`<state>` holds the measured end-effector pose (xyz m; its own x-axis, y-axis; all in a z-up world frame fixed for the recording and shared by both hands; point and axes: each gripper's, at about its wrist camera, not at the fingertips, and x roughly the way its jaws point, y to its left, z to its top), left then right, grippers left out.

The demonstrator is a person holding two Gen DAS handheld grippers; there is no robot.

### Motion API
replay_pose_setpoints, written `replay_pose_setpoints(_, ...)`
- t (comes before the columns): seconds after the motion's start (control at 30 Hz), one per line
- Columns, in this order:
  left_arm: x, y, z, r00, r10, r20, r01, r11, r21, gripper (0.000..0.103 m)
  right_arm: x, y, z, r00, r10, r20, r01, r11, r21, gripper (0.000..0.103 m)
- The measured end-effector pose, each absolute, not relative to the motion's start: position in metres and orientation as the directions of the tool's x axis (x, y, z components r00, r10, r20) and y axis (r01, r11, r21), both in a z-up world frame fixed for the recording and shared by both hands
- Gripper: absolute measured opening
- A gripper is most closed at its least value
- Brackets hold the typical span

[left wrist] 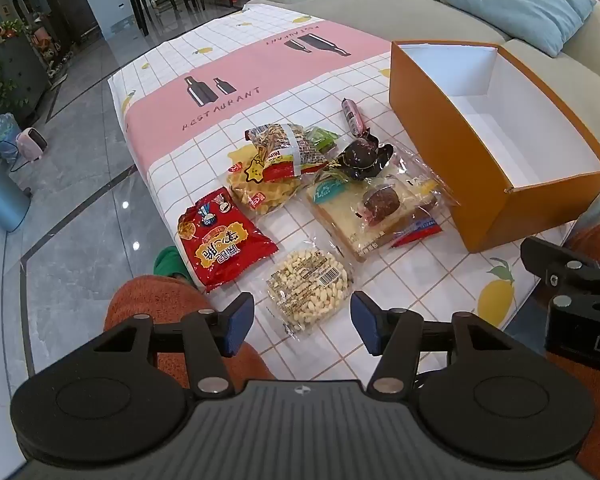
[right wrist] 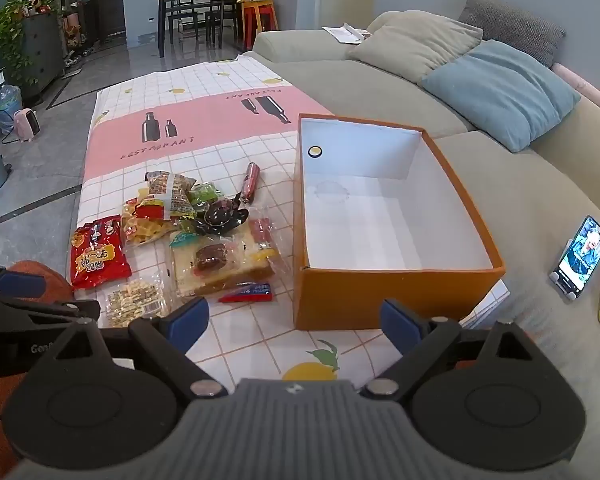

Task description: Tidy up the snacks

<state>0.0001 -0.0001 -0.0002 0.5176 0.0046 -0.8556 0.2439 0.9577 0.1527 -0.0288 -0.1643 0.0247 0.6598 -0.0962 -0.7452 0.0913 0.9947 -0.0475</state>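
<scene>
A heap of snacks lies on the checked tablecloth (left wrist: 260, 60): a red bag (left wrist: 224, 236) (right wrist: 98, 254), a clear bag of pale puffs (left wrist: 308, 284) (right wrist: 134, 300), a wrapped bread slice (left wrist: 372, 216) (right wrist: 220, 264), yellow waffle chips (left wrist: 260, 192) and a red sausage stick (left wrist: 352, 116) (right wrist: 250, 178). To their right stands an orange box (left wrist: 480, 184) (right wrist: 380, 292) with a bare white inside. My left gripper (left wrist: 302, 328) hovers open just before the puff bag, holding nothing. My right gripper (right wrist: 296, 322) is wide open in front of the box's near wall, also holding nothing.
A green sofa (right wrist: 500, 184) with a blue cushion (right wrist: 500, 92) runs behind and right of the box. A phone (right wrist: 582, 260) leans on a stand on the sofa. The person's orange-clad knees (left wrist: 152, 300) are at the table's near edge. The tiled floor (left wrist: 80, 200) drops off to the left.
</scene>
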Motion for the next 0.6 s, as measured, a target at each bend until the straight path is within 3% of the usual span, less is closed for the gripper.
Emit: replay_pose_setpoints(0.6,-0.0007,0.0019,-0.0020,0.517,0.002,-0.856,0.240,0.959,0.148,0.066,-0.0302,-0.1597,0.0237,0.647,-0.083,-0.758,0.071,0.996,-0.048,0.090)
